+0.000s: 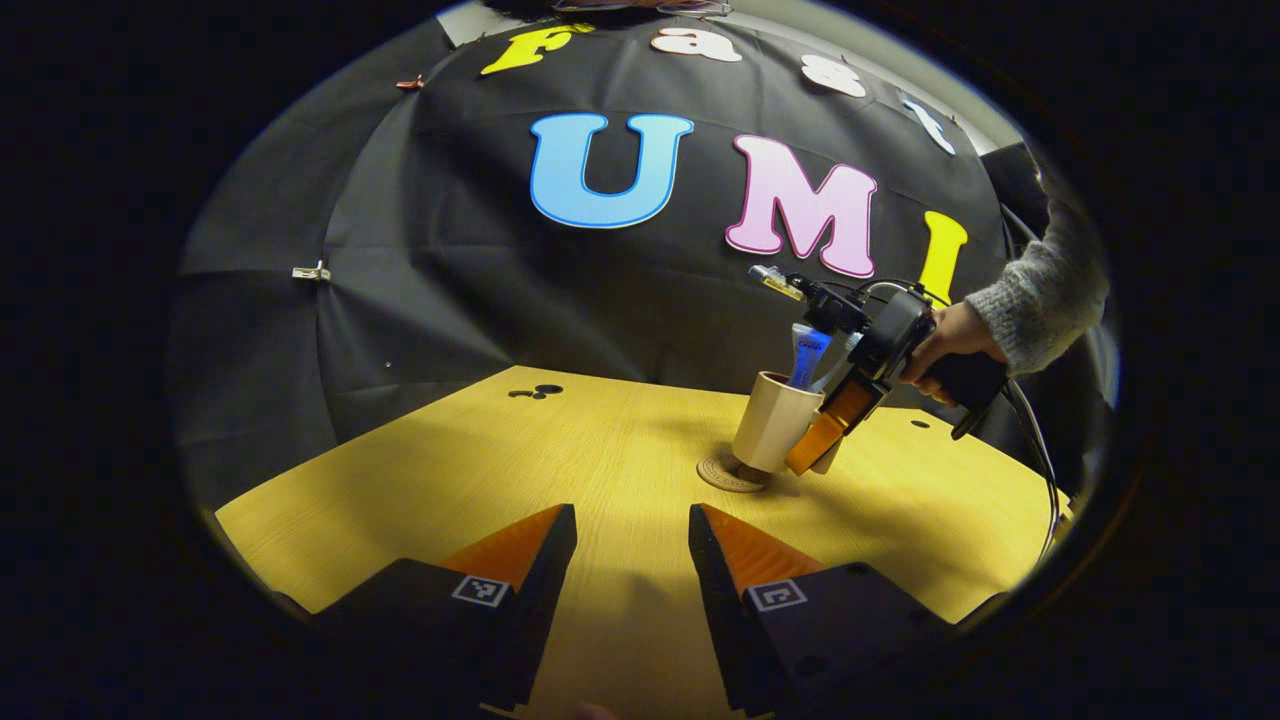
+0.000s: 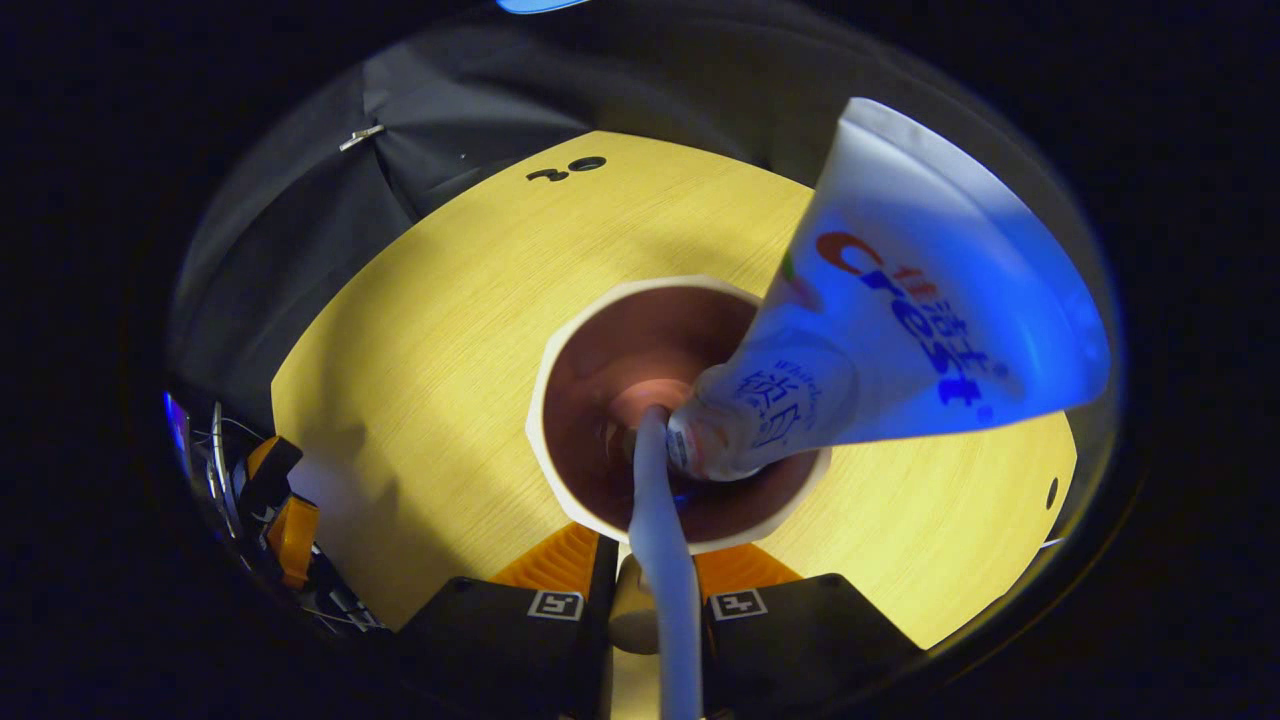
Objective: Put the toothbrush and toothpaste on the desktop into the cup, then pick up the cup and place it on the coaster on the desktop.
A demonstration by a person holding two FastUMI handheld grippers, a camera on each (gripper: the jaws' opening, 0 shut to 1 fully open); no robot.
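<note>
I am holding my left gripper low over the desktop with its fingers standing apart and nothing between them. Ahead of it and off to its right, my right gripper is clamping the cup, with a hand in a knitted sleeve gripping its handle. The cup is tilting, its base just above the round coaster and over that coaster's far edge; I cannot tell whether it is touching. The toothpaste is sticking up out of the cup. In the right gripper view I am looking straight down into the cup, which is sitting directly in front of the right gripper, both fingers pressing on its near wall. The toothpaste is leaning toward the gripper's right with its cap down inside, and the toothbrush is running from the cup's bottom back over the near rim between the fingers. My left gripper is showing far off to the left.
</note>
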